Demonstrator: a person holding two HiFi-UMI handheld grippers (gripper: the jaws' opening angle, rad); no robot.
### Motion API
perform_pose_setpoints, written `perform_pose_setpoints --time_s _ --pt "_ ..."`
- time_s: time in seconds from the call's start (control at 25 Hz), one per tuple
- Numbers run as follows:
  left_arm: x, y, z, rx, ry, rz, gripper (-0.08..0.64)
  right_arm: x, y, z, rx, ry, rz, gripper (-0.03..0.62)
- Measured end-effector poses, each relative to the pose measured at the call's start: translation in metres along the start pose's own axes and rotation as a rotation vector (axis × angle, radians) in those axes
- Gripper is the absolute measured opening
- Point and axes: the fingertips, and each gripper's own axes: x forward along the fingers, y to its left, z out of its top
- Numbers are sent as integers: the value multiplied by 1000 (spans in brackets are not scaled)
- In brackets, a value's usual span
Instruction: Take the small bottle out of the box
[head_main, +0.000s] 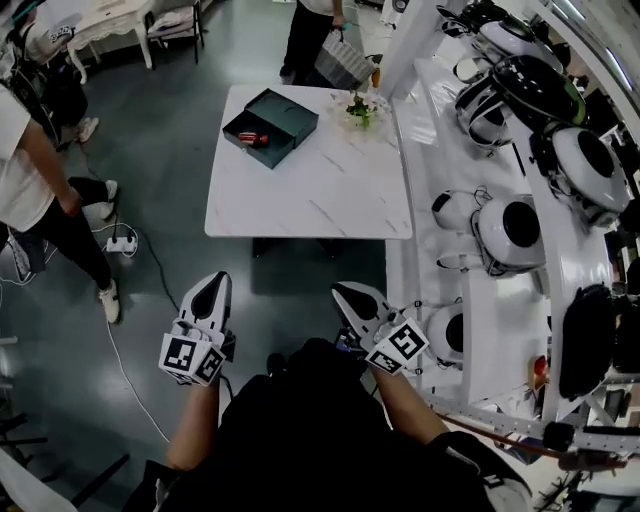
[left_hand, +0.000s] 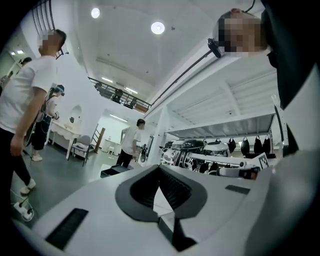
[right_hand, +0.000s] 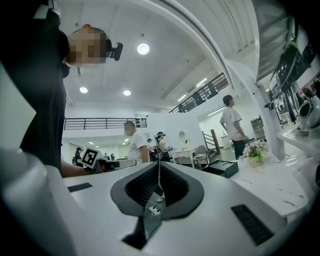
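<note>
A dark green box (head_main: 272, 122) stands open on the far left part of the white marble table (head_main: 330, 195), its lid lying beside the tray. A small red thing (head_main: 256, 139), apparently the small bottle, lies in the tray. Both grippers hover over the floor close to my body, well short of the table. My left gripper (head_main: 213, 281) points toward the table with its jaws together and nothing between them. My right gripper (head_main: 341, 291) is likewise shut and empty. The box (right_hand: 226, 168) also shows in the right gripper view, beside a small flower pot (right_hand: 255, 152).
A flower pot (head_main: 358, 110) sits at the table's far right edge. White shelving (head_main: 500, 300) with several round helmet-like devices runs along the right. One person stands at the left (head_main: 30, 190), another beyond the table (head_main: 310, 35). A power strip (head_main: 120, 243) with cable lies on the floor.
</note>
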Motion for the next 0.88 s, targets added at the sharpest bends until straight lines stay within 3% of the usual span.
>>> perform_pose_setpoints --time_s 0.16,0.28,0.52,0.88 --pt "43 21 9 -32 -2 -22 15 36 -37 5 14 -13 21 37" --pt "83 40 17 20 -8 -27 15 71 -73 12 4 -34 48 36" --pt "166 96 24 67 22 73 15 136 -157 33 9 -24 88 35" --pt "257 169 51 174 47 141 15 230 -255 51 -177 54 42 37"
